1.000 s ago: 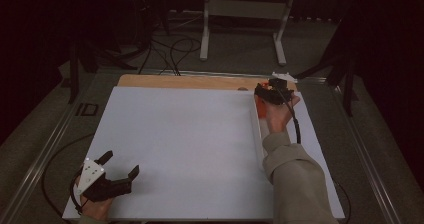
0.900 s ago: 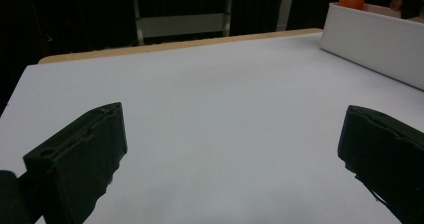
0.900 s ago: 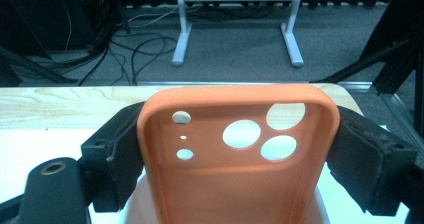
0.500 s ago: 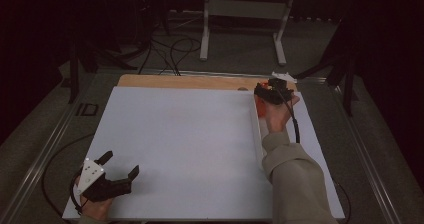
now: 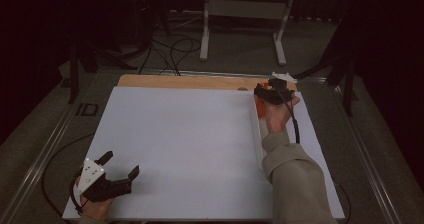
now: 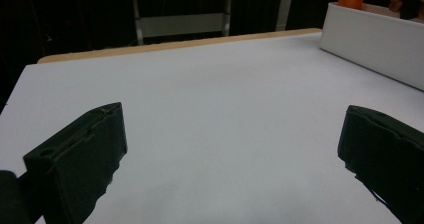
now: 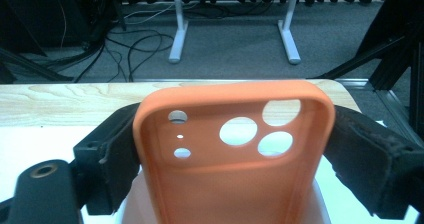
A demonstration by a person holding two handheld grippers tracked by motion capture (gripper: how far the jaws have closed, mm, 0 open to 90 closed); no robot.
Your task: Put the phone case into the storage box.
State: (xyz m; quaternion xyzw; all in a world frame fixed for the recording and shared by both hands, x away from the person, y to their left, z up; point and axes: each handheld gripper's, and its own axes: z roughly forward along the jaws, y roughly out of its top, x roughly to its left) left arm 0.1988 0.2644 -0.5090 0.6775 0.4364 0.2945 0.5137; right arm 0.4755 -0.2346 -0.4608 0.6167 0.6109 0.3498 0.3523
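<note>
Fingers of my right gripper (image 7: pixel 235 149) clench one orange phone case (image 7: pixel 235 159) at centre frame; my left gripper (image 6: pixel 235 149) stays spread, holding nothing.

We see a wooden tabletop (image 5: pixel 190 81) whose pale grain shows as a strip along the far edge. A large white board (image 5: pixel 185 144) lies flat on it and covers nearly all of its surface. Along the right side of that board lies a long, low white box (image 6: pixel 370 36), running from the far edge toward the near one. Around the tabletop we see grey floor (image 5: pixel 240 59) with dark cables (image 5: pixel 172 49) on it.
</note>
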